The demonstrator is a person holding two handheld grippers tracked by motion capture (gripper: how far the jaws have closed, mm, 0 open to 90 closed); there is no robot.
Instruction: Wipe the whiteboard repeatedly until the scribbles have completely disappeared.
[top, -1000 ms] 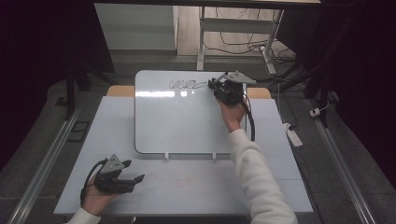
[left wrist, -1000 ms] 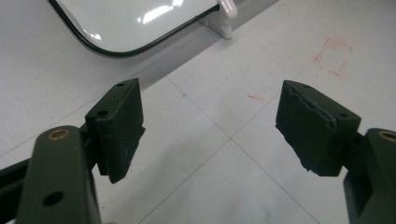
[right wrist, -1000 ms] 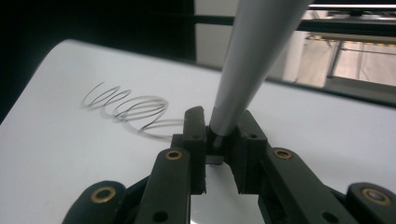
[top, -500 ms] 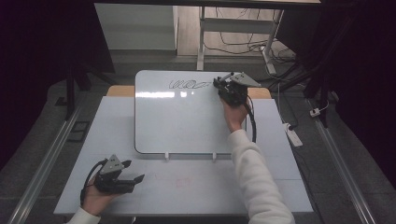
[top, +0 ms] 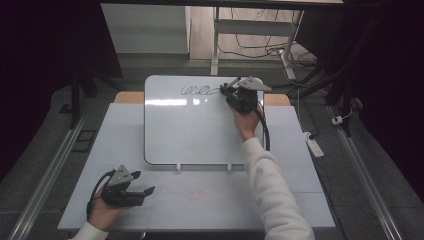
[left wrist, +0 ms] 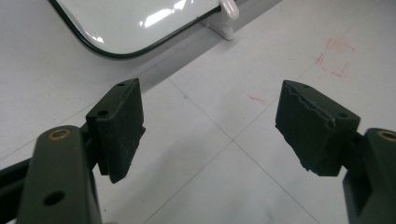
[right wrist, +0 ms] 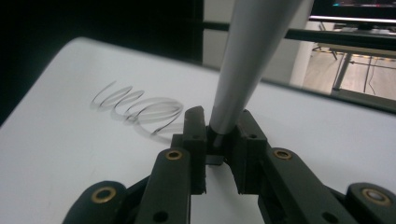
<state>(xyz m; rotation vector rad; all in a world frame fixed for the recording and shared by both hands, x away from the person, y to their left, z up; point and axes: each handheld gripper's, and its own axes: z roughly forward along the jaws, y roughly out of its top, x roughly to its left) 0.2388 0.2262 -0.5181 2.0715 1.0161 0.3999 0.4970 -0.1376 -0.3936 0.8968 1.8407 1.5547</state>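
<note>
Right gripper view: the right gripper point(right wrist: 217, 140) clamps a marker point(right wrist: 247, 60) — its long axis rising steeply — beside the loops point(right wrist: 140, 109) near the whiteboard's point(top: 190, 130) far edge; the left gripper point(left wrist: 210, 130) gapes wide, empty.

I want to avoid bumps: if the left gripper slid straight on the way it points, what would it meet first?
Probably the tabletop; the left gripper, open and empty, aims down at it, short of the whiteboard.
</note>
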